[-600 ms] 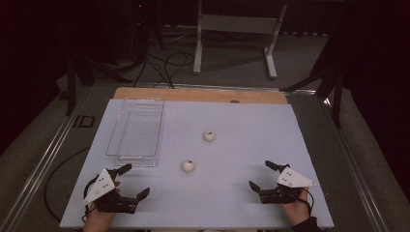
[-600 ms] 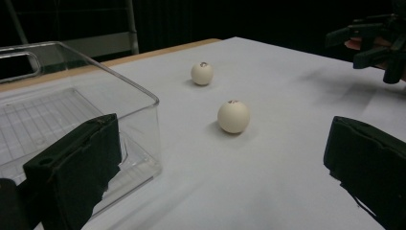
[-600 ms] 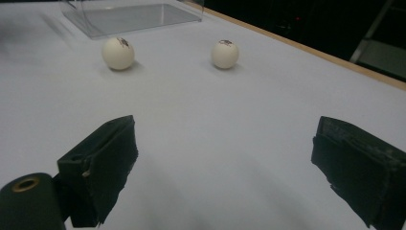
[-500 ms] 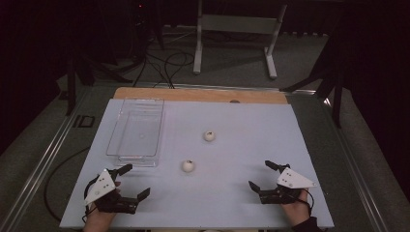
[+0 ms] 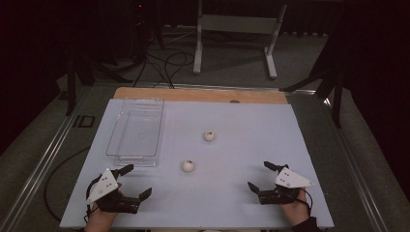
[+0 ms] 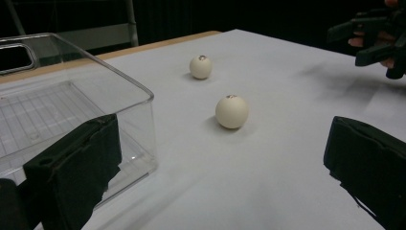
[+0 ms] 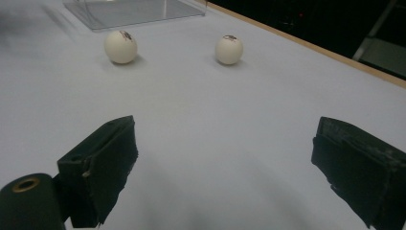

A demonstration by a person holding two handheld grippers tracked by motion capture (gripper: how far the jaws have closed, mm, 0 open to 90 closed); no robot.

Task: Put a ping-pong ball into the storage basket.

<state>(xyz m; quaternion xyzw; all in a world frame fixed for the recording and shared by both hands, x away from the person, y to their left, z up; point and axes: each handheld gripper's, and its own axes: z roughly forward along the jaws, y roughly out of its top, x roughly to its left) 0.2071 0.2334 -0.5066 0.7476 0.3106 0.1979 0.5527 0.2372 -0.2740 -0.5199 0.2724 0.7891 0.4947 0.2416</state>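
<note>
Two white balls lie on the tabletop (image 5: 251, 125), the nearer ball (image 5: 188, 166) just right of the clear tray (image 5: 137, 132) and the farther ball (image 5: 209, 136) beyond it; being round, they show no long axis, only a small dark mark on top, too small to read. The left gripper (image 5: 131, 182) and right gripper (image 5: 261, 176) rest near the front edge, well apart, jaws wide and holding nothing. The nearer ball sits ahead of the left gripper's jaws, untouched, the tray's corner partly behind one jaw.

White table (image 5: 251, 193), wooden strip along its far edge, is carrying a clear plastic bin (image 5: 137, 131) at far left and two white balls: near ball (image 5: 188, 166), far ball (image 5: 209, 136), lying apart.
</note>
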